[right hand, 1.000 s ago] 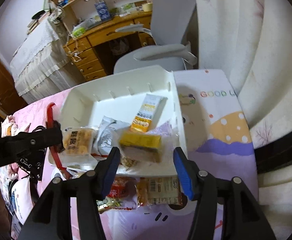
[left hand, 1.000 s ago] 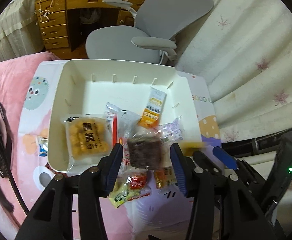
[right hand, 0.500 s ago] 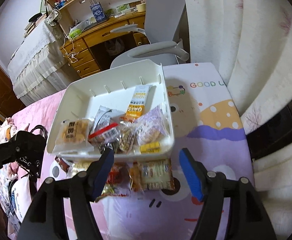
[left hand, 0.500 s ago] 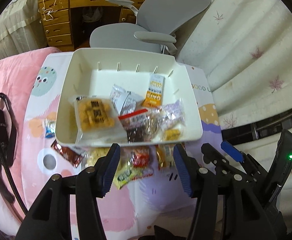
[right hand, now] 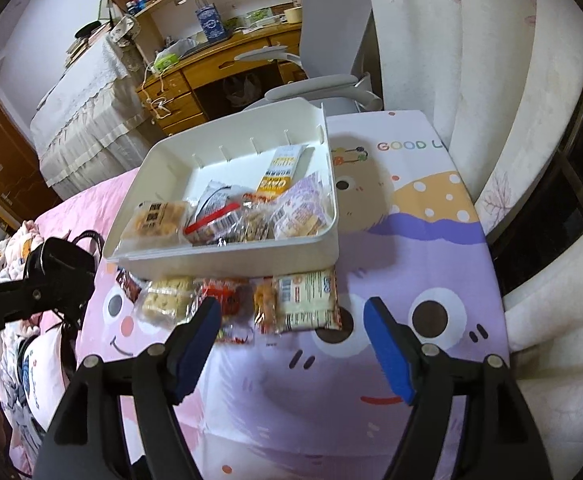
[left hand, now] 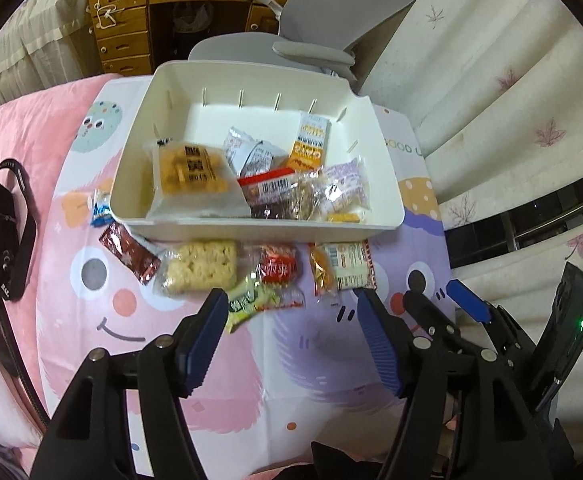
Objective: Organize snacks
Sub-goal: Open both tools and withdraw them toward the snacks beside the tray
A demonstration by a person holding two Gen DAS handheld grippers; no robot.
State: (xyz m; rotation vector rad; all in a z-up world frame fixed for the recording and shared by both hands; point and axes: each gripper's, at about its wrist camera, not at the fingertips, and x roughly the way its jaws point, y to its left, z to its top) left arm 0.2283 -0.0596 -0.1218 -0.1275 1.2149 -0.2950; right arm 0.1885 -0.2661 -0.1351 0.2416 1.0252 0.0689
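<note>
while snacks (left hand: 269, 276) crowd bin (left hand: 251, 234), chair (left hand: 319, 46) behind

White bin (left hand: 259, 236) of snacks (left hand: 275, 184), loose packets (left hand: 199, 266) beside.

White bin (left hand: 195, 229); beyond the blue fingers (left hand: 201, 344), a pale yellow cake (left hand: 201, 266), red packet (left hand: 277, 268), pink-and-purple cartoon cloth (left hand: 323, 344).
</note>
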